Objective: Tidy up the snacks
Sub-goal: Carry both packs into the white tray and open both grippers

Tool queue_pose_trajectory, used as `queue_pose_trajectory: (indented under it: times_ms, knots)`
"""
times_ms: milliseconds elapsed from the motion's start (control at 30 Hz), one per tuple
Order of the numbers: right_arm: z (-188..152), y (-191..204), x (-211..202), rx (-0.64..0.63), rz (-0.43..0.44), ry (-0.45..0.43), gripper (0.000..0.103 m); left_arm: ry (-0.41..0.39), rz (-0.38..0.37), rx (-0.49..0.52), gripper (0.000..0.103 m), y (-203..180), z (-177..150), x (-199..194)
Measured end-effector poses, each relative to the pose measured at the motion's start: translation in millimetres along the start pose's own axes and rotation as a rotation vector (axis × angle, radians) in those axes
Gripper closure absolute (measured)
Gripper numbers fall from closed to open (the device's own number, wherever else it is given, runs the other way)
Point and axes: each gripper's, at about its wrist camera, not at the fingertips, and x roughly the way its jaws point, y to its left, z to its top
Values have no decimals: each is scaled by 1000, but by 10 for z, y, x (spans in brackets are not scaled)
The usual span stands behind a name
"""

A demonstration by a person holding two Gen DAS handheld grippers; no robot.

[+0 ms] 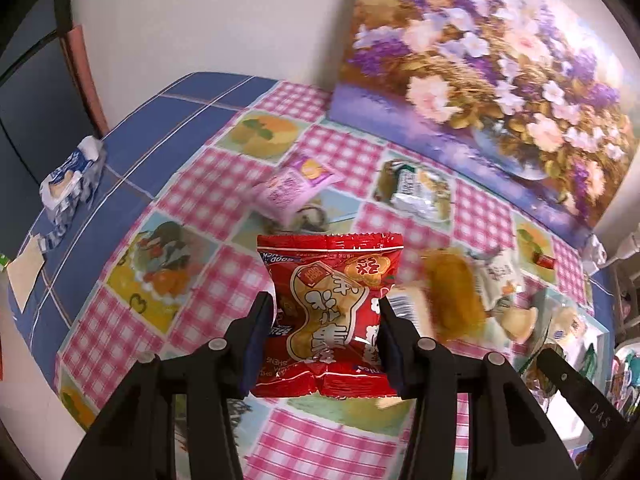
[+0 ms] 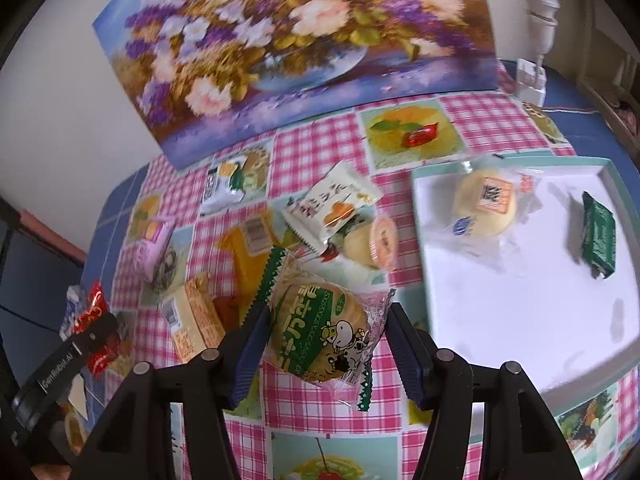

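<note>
My left gripper [image 1: 326, 312] is shut on a red peanut snack packet [image 1: 330, 312] and holds it above the checked tablecloth. My right gripper [image 2: 326, 320] is shut on a green and clear wrapped cake packet [image 2: 324, 332], held above the table left of the white tray [image 2: 520, 312]. The tray holds a wrapped round bun [image 2: 486, 204] and a dark green packet [image 2: 598, 236]. Loose snacks lie on the cloth: a pink packet [image 1: 290, 188], a white and green packet [image 1: 416, 190], an orange packet [image 2: 248, 248], a white cracker packet [image 2: 332, 208] and a small red candy [image 2: 420, 134].
A flower painting [image 2: 288, 40] leans on the wall behind the table. A blue and white tissue pack [image 1: 70, 182] lies at the left on the blue cloth. A white plug adapter [image 2: 530, 78] sits at the back right. The left gripper shows at the right wrist view's lower left [image 2: 60, 372].
</note>
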Motion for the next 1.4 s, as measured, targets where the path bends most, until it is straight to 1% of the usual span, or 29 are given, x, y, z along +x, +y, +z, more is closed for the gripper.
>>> queue_pose_trajectory:
  times_ms: [167,267,567,667,767,900,1000,1100,1267,1333,1400]
  knots:
    - [103,-232,-139,58,-5,-34,41,-20,-6,39,52,-235,2,-111]
    - [175,-392,-252,85,-34,-65,41,-31,-19,69,52,-434,-8,-183]
    - [319,-885,-597,158,-126,-159,41,-48,-97,211,52,-1265,-144,-361]
    - [356,-1065,-731,189,-159,-195,41,-49,-116,261,52,-1549,-224,-379]
    - [379,-1225,-835,217,-187,-218,41,-30,-154,313,52,-1829,-335,-362]
    - [388,-1432,-937,251,-231,-238,41,-18,-189,390,52,-2150,-488,-369]
    - [378,-1615,-991,289,-243,-244,41,-11,-211,451,52,-2354,-610,-378]
    - [379,-1751,-1040,316,-254,-248,41,-5,-215,498,52,-2495,-718,-375]
    - [371,-1930,-1136,356,-286,-261,41,6,-214,545,52,-2620,-846,-338]
    - [361,-1980,-1164,368,-302,-264,41,18,-209,569,52,-2675,-913,-269]
    - [352,-2023,-1144,376,-304,-253,41,48,-206,589,52,-2735,-992,-171]
